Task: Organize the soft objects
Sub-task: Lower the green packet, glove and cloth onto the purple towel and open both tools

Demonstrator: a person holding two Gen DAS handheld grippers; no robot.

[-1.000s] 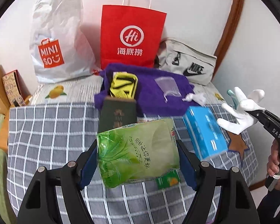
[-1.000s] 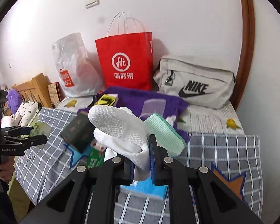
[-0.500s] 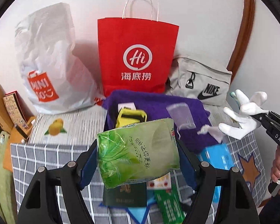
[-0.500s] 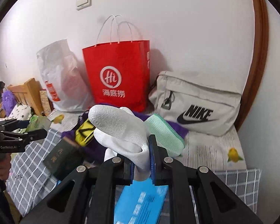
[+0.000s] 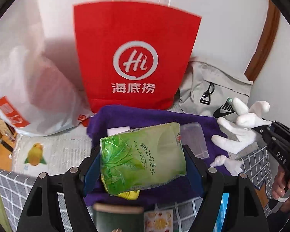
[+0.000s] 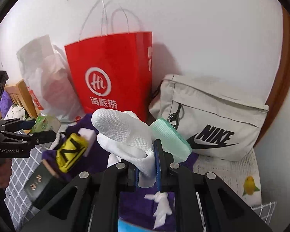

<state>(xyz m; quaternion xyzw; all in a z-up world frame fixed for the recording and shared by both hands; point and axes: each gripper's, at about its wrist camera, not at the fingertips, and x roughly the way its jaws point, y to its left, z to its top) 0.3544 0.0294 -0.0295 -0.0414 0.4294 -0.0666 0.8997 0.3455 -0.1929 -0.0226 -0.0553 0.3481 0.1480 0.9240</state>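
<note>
Green tissue pack (image 5: 142, 157) clamped crosswise between the blue pads of the left gripper (image 5: 140, 171), jaws standing wide around it, pack tilted a little and held above a purple towel (image 5: 137, 116). Same gripper and pack seen small at the left edge of the right wrist view (image 6: 39, 124), with a hand (image 6: 1, 171) around the handle below.

White socks (image 6: 125, 135) pinched in the right gripper (image 6: 147, 169), jaws nearly together on the bunched fabric, a mint-green cuff (image 6: 169, 140) sticking out to the right of the pads. From the left wrist view, socks (image 5: 239, 129) splayed out like fingers from the black gripper at the right edge, a hand (image 5: 282, 185) on its grip.

Straight ahead: red paper bag (image 5: 135, 58) upright against the wall, white handles up, mouth hidden from both cameras. White plastic bag (image 5: 29, 81) just to its left, blurred. Grey sling bag (image 6: 212, 119) leaning on the wall to its right.

On the towel: a yellow-and-black pouch (image 6: 70, 150), a small clear plastic bag (image 5: 193, 139), a knotted white scrap (image 5: 225, 163), possibly a tissue or cloth. Dark green booklet (image 6: 39, 181) at the towel's near edge, on the grey checked cloth (image 6: 21, 174).
</note>
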